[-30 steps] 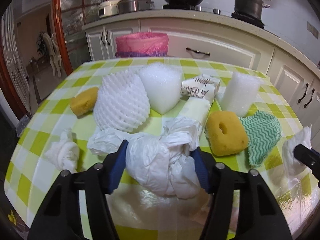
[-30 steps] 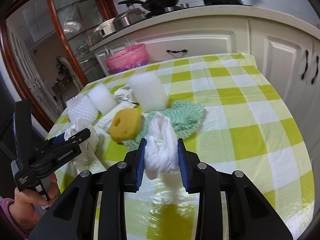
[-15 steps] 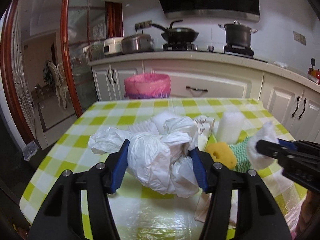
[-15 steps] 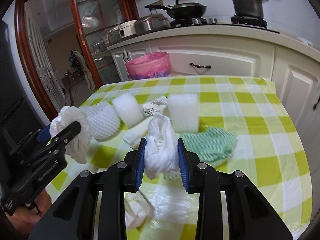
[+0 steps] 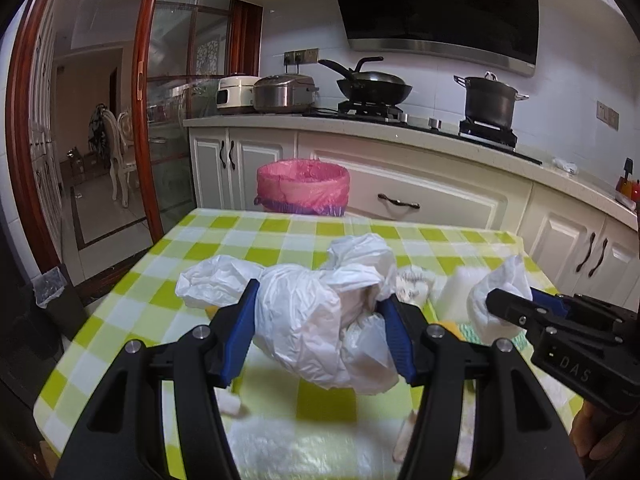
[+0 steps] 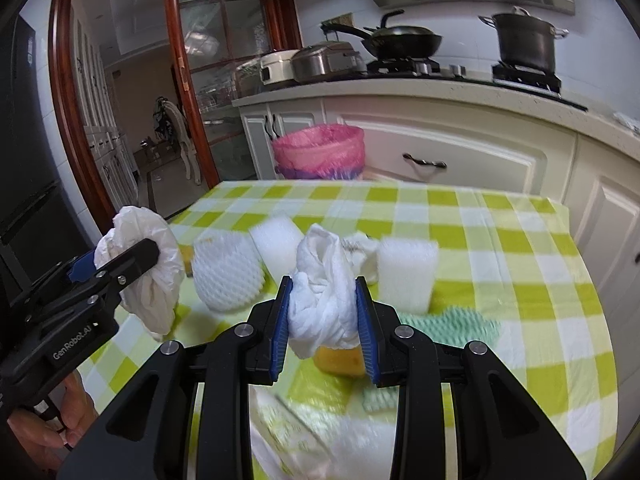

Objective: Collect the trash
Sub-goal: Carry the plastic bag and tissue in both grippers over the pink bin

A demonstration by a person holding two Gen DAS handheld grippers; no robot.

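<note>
Up close, the left gripper (image 5: pixel 318 314) has its blue-padded fingers (image 5: pixel 240 330) pressed against both sides of a crumpled white plastic bag (image 5: pixel 312 312), which bulges out above and below them and hangs clear of the checked table (image 5: pixel 132 300). The right gripper (image 6: pixel 322 318) pinches a twisted white tissue wad (image 6: pixel 324 300) between its own blue pads, also lifted off the table. Seen from the right wrist, the left gripper's side reads "GenRobot.AI"; from the left wrist, the right gripper shows the letters "DAS".

On the table lie a white foam net (image 6: pixel 228 276), two white foam blocks (image 6: pixel 408 272), a yellow sponge (image 6: pixel 340 360) and a green patterned cloth (image 6: pixel 452 324), blurred. Past the table's far edge stands a bin lined in pink (image 5: pixel 303 188), just below the edge and in front of white cabinets (image 5: pixel 420 196). The stretch of table before the bin carries no objects.
</note>
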